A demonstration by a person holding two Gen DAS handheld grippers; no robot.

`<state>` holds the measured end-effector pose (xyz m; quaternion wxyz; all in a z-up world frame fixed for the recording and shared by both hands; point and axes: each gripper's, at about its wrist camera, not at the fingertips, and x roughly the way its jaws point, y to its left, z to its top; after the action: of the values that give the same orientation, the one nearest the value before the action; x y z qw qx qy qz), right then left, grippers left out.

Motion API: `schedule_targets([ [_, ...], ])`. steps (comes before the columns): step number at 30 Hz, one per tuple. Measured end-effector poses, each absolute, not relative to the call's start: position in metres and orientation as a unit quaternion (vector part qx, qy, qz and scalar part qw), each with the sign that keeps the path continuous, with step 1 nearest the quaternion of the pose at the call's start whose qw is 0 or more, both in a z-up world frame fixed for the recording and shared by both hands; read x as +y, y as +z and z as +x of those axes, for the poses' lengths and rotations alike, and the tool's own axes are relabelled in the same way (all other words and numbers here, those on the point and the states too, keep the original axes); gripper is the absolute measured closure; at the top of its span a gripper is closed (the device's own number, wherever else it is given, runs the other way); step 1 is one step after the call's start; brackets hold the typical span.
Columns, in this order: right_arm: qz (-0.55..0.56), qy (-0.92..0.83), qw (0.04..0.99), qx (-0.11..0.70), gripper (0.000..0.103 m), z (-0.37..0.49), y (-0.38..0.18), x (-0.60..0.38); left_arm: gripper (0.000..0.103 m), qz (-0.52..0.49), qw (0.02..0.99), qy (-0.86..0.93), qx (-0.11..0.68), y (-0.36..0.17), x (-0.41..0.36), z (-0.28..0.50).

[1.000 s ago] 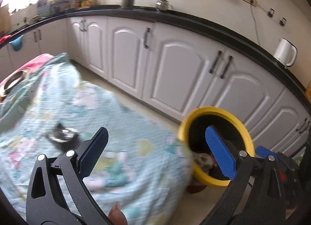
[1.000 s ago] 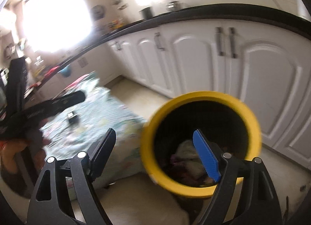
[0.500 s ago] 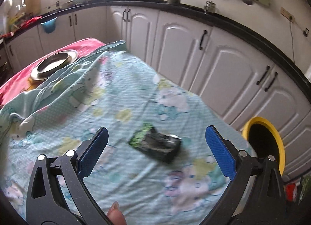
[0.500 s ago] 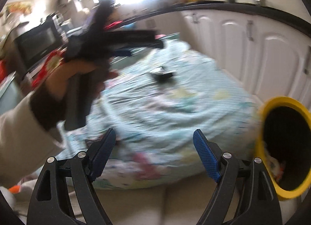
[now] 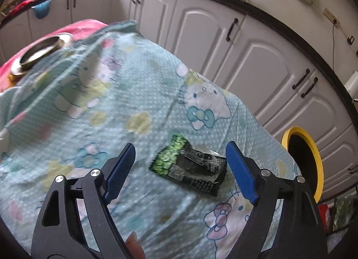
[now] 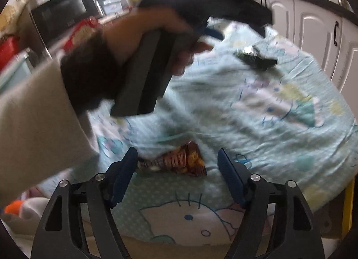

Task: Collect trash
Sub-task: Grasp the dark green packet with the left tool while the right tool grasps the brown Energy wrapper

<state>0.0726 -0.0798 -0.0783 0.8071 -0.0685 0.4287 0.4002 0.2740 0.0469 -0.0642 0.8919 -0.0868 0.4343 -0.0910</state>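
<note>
While both wrappers lie uncollected on the patterned cloth (image 5: 138, 84), the pickup is only being lined up. At the lower left of the left wrist view, one blue pad (image 5: 119, 171) of the left gripper (image 5: 179, 169) flanks the green-and-black wrapper (image 5: 190, 167) at centre; the jaws have just been closing but stand wide, touching nothing. At the right edge waits the yellow-rimmed bin (image 5: 317, 158). In the right wrist view, the right gripper (image 6: 176, 174) frames a brown snack wrapper (image 6: 176, 163) at lower centre, its jaws likewise just narrowing yet clear of it. Both pieces remain to be gripped and binned.
</note>
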Motion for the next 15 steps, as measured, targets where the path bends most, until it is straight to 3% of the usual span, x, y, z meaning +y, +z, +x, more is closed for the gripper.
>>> schedule_targets([
  [4,-0.091,0.401,0.814,0.41,0.042,0.064,-0.08,-0.075,0.033,-0.087,0.881,-0.104,0.452,-0.08,0.037,0.282],
  [7,-0.092,0.401,0.815,0.407,0.057,0.063,-0.08,-0.078,0.039,-0.079,0.884,-0.094,0.452,-0.086,0.031,0.281],
  [11,-0.076,0.403,0.814,0.411,0.083,0.067,-0.078,-0.086,0.062,-0.061,0.888,-0.074,0.449,-0.086,0.028,0.274],
  [15,-0.07,0.406,0.811,0.416,0.095,0.072,-0.078,-0.09,0.073,-0.061,0.887,-0.078,0.451,-0.083,0.031,0.268],
])
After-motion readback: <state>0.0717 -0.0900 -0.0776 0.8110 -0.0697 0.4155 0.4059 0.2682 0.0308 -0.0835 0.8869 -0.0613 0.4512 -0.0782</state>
